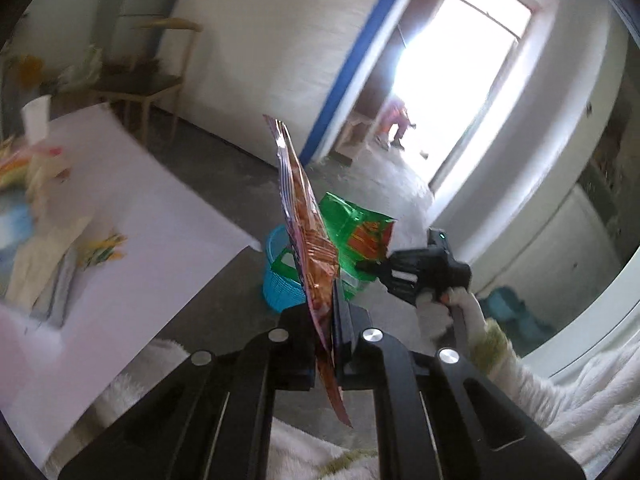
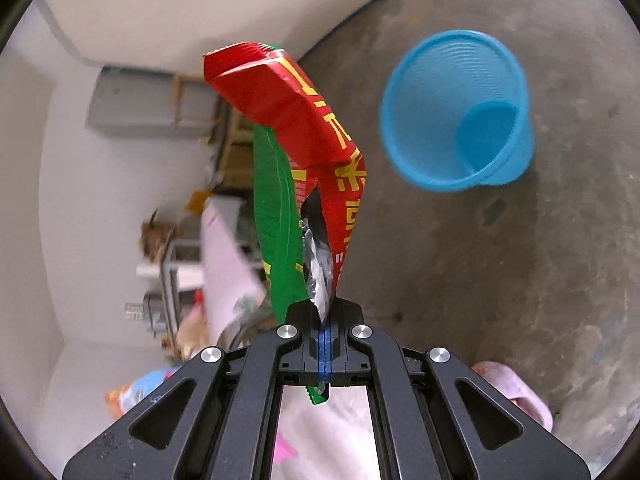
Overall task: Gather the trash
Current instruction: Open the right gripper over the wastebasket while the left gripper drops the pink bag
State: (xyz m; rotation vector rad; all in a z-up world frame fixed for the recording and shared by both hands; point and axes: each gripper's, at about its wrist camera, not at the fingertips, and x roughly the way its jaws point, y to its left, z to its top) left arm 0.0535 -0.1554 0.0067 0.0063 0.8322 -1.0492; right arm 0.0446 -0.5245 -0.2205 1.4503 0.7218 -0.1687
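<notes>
Two wrappers are ours: the left hand-held gripper pinches an orange wrapper edge-on, the right hand-held gripper a red-and-green packet. We carry both off the tabletop's corner above the floor, near the blue bin, probably for dropping.

Looks like a plain room in someone's home

Bare concrete floor, whitewashed walls, wooden chair, open doorway letting daylight in.
</notes>
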